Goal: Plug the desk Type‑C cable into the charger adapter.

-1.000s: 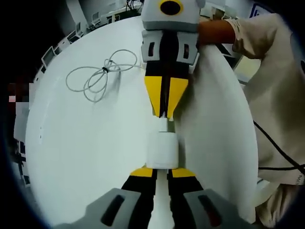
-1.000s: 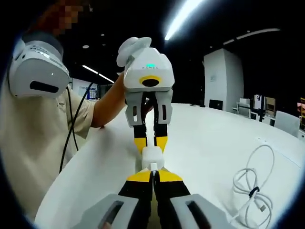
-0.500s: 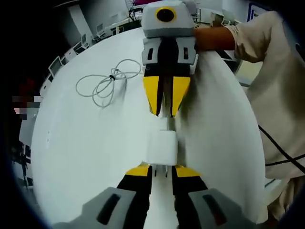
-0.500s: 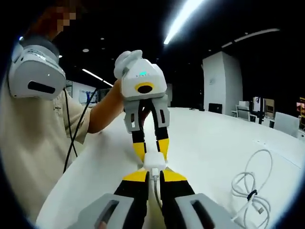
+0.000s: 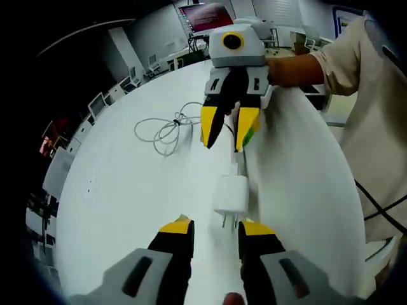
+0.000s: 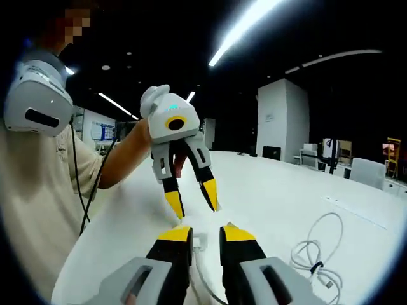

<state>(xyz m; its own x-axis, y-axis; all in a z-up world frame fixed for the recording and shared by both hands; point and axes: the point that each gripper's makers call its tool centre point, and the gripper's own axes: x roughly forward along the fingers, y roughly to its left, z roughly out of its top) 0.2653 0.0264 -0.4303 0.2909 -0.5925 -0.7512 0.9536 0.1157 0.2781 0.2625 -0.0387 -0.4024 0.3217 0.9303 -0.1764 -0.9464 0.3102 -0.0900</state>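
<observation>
Lying free at centre frame on bare desk [image 5: 127,210], one charger [image 5: 231,193] with one cable [image 5: 236,166] plugged in. Flanking it, left hand-held gripper [image 5: 215,230] and right hand-held gripper [image 5: 224,136], both spread apart. One coiled spare cable [image 5: 166,128] upper left, near desk edge.

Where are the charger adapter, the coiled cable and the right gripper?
charger adapter [image 5: 230,192]: left gripper view, white body.
coiled cable [image 5: 166,129]: left gripper view, bundled loops.
right gripper [image 5: 229,138]: left gripper view, between its yellow tips.
</observation>
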